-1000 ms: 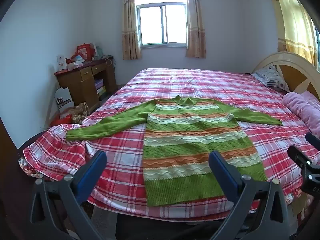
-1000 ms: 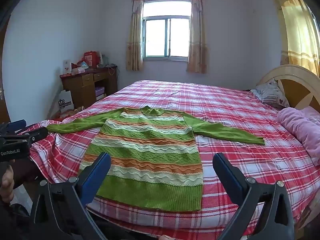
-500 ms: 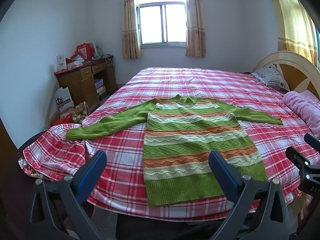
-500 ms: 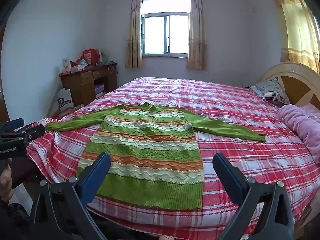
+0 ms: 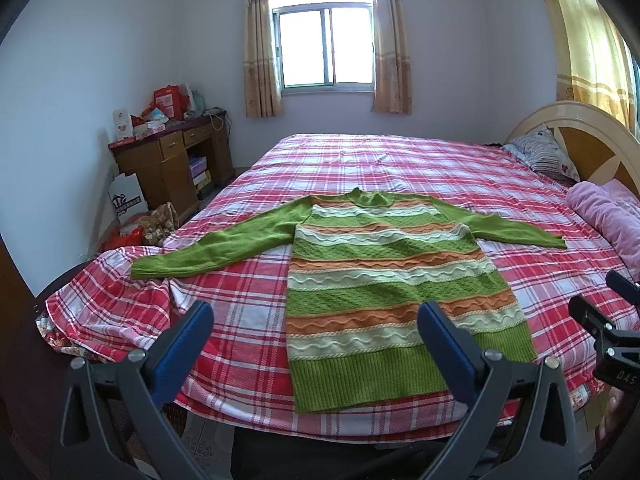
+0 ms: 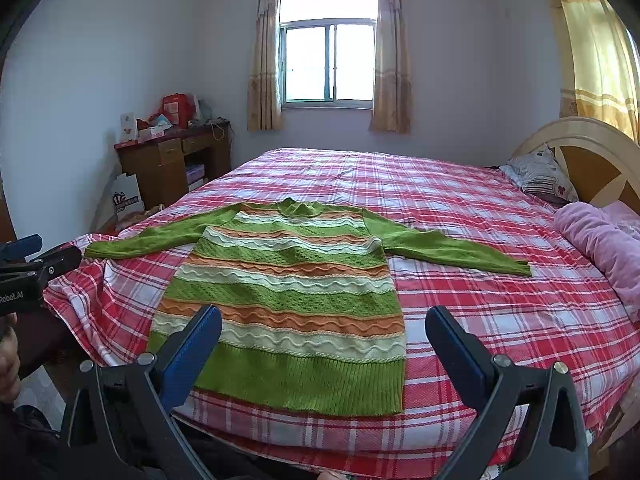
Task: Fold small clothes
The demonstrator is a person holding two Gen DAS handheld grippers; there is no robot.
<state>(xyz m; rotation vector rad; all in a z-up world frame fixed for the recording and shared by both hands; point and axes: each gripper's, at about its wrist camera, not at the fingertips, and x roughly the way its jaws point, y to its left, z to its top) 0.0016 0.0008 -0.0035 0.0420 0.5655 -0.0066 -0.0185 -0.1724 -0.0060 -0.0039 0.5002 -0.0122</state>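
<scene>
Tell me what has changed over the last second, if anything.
The right tongs have tipped or eased forward a little: in their view the sweater sits lower and nearer, and the window has dropped in the frame. The left tongs barely shifted. Both remain open and empty; nothing was gripped or released. The sweater stays spread flat on the plaid bed, sleeves out.

Left gripper (image 5: 314,330), right gripper (image 6: 323,334), blue pads, dark-grey frames (silver screws)

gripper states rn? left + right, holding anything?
Left gripper: open, holding nothing, short of the striped sweater.
Right gripper: open, holding nothing, hovering above the sweater's hem.
</scene>
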